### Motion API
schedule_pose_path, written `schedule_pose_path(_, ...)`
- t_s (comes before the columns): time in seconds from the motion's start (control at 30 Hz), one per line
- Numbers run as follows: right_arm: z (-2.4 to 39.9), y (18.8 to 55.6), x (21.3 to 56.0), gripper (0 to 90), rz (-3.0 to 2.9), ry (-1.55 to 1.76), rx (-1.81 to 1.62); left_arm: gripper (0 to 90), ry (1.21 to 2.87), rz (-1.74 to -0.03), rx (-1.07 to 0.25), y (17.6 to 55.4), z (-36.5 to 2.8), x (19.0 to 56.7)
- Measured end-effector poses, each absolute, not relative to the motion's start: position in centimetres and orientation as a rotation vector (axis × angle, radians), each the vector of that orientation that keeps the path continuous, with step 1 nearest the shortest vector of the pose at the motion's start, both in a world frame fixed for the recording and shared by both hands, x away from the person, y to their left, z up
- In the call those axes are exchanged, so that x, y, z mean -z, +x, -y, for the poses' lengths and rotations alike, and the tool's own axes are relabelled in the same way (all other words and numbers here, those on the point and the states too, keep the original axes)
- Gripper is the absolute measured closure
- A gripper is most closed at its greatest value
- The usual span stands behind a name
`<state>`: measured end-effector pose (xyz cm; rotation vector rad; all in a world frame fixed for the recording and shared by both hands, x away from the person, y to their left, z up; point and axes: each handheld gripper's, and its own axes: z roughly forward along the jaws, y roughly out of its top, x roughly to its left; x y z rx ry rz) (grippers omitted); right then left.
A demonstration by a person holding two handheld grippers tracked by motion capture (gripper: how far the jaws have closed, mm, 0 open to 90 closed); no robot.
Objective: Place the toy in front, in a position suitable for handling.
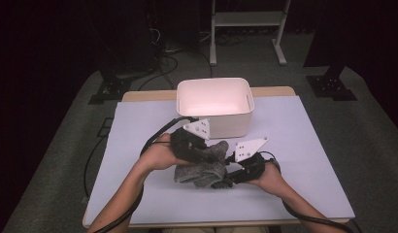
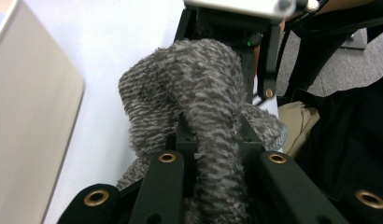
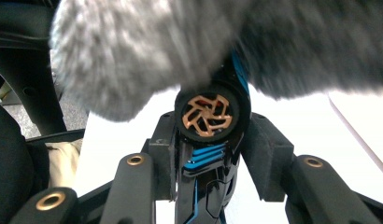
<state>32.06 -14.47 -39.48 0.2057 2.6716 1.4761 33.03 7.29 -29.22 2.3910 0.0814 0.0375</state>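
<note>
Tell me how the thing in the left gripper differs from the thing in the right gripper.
The left gripper pinches a grey fuzzy cloth, soft and floppy; the right gripper clamps a black and blue tool, hard and glossy. The cloth is matte, speckled grey all over, while the tool has a copper-coloured wheel at its end. The cloth drapes over the tool, which stands straight between its jaws. Both are held above the pale table.

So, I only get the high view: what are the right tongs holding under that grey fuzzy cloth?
Observer: The right tongs clamp a glossy black-and-blue object with a copper-coloured disc.
Operator: Do the left tongs really grip the cloth?
Observer: Yes, the left tongs are shut on a fold of the grey fuzzy cloth.
Operator: Is the disc covered?
Observer: No, the cloth hangs just above it, disc bare.
</note>
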Motion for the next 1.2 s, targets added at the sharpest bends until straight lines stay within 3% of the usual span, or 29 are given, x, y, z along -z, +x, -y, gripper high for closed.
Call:
schedule_pose_path(0.57,16.5,32.4,39.4,60.1,-2.675,0.276,-1.483,76.8,2.402,-0.158,-0.01,33.5,-9.4,31.9)
schedule_pose_path(1.2,16.4,32.1,39.3,60.2,-2.672,0.26,-1.477,77.0,2.368,-0.077,-0.016,33.4,-6.9,30.2)
